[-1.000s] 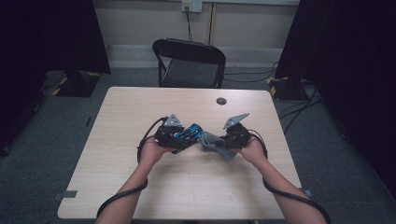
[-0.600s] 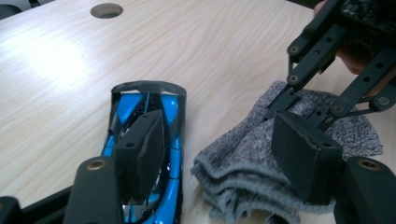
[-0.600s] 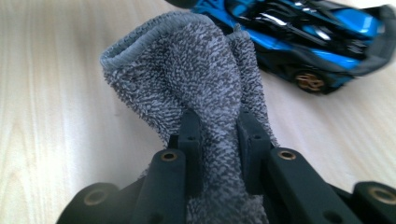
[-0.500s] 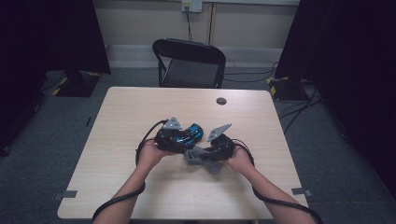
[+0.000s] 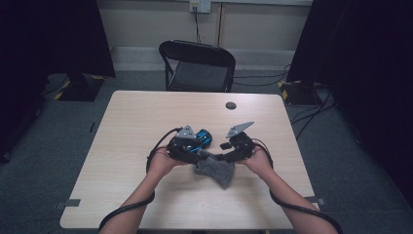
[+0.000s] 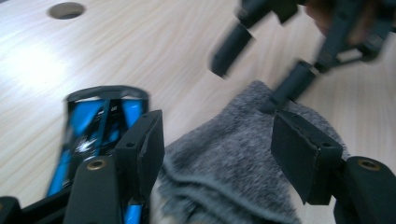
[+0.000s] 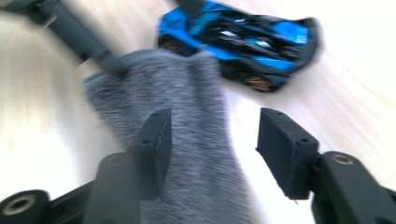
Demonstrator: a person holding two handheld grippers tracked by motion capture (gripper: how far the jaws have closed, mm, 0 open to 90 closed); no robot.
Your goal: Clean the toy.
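A grey sock (image 5: pixel 215 170) lies on the table just in front of both grippers. A blue-and-black toy car (image 5: pixel 202 140) sits right behind the left gripper (image 5: pixel 203 154). In the left gripper view the sock (image 6: pixel 229 172) lies between the spread jaws of this gripper (image 6: pixel 217 135), with the car (image 6: pixel 93 121) outside the left jaw. The right gripper (image 5: pixel 221 156) has just been opening its jaws. In its own view the gripper (image 7: pixel 215 126) stands open over the sock (image 7: pixel 187 93), pads not pressing, car (image 7: pixel 243 42) beyond.
The wooden table (image 5: pixel 146 117) has a round cable hole (image 5: pixel 231 105) near its far edge. A black folding chair (image 5: pixel 198 68) stands behind the table. Cables trail from both grippers off the near edge.
The right gripper dipped toward the left one with the sock, then drew back right and opened. The sock is let go and now lies flat. The left gripper stayed put.
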